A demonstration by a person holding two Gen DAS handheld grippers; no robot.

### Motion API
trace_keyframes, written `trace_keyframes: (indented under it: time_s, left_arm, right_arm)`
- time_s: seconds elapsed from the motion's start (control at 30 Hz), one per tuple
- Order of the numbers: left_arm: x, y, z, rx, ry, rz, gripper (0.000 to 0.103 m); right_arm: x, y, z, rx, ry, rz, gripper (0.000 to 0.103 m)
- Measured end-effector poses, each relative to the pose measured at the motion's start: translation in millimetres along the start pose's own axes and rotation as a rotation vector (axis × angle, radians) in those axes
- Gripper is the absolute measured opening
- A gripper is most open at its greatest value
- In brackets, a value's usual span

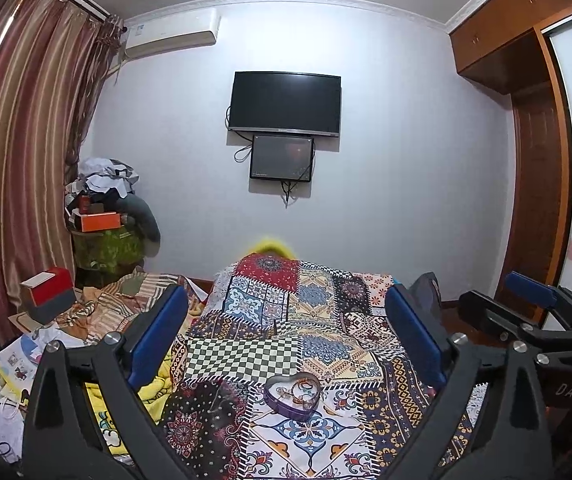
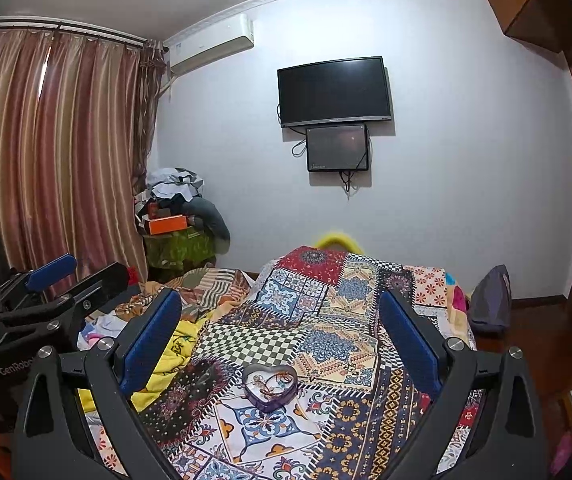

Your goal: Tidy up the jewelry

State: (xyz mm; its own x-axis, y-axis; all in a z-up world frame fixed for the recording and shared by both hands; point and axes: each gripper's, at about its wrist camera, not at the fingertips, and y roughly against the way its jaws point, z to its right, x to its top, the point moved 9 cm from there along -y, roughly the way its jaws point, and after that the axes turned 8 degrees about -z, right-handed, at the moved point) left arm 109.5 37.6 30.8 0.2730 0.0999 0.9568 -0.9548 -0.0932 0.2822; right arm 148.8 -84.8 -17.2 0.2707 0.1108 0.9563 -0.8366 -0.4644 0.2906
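A purple heart-shaped tin [image 1: 292, 396] lies open on the patchwork cloth [image 1: 318, 308], with tangled bracelets and small jewelry inside it. My left gripper [image 1: 288, 334] stands open above the cloth. Its blue pads [image 1: 161, 332] are wide apart and hold nothing, and the tin sits low between them in the view, apart from both. The right wrist view shows the same tin [image 2: 269, 386] below my right gripper [image 2: 279, 340], which is also open and empty. The two grippers are side by side: the right gripper [image 1: 506, 300] appears at the right edge, the left gripper [image 2: 77, 276] at the left.
The cloth covers a bed with a yellow blanket [image 2: 165, 354] beside it. Clutter lies to the left: a red and white box [image 1: 47, 292], papers [image 1: 13, 364], and a piled stand [image 1: 105, 216] by the curtain. A grey bag [image 2: 490, 300] and a wooden wardrobe [image 1: 538, 208] stand right.
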Motion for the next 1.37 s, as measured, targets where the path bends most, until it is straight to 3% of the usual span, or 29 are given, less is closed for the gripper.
trace_keyframes:
  time_s: [0.63, 1.37]
  left_arm:
    - [-2, -4, -3, -0.041, 0.012, -0.023, 0.1]
    - [-3, -2, -11, -0.036, 0.023, -0.012, 0.1]
  right_arm:
    - [0, 1, -2, -0.006, 0.003, 0.0, 0.098]
    - [-4, -3, 2, -0.014, -0.013, -0.017, 0.098]
